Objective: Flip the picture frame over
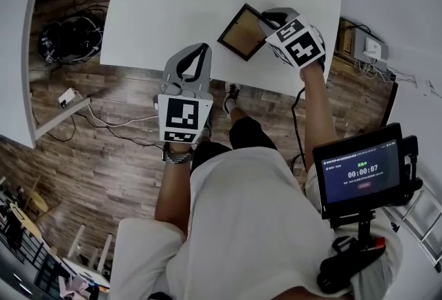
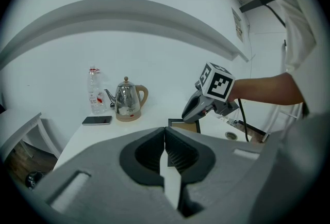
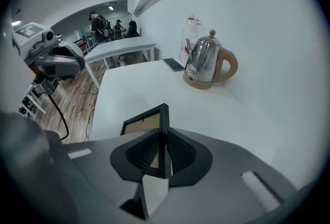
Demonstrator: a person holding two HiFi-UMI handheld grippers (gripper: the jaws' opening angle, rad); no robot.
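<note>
The picture frame (image 1: 243, 32), black-edged with its brown backing showing, is near the front right of the white table (image 1: 159, 8). My right gripper (image 1: 265, 21) is shut on the frame's right edge. In the right gripper view that edge stands between the pads of the right gripper (image 3: 165, 134), and the frame (image 3: 146, 124) is tipped up off the table. My left gripper (image 1: 199, 51) hovers at the table's front edge, left of the frame, shut with nothing in it. The left gripper view shows the left gripper (image 2: 165, 135) and, beyond it, the frame (image 2: 184, 126).
A steel kettle (image 3: 209, 65), a plastic bottle (image 3: 190, 37) and a dark phone (image 3: 174, 64) stand at the table's far side by the wall. Another white table (image 3: 118, 47) and cables (image 1: 69, 36) lie to the left. A timer screen (image 1: 359, 171) hangs at the person's right.
</note>
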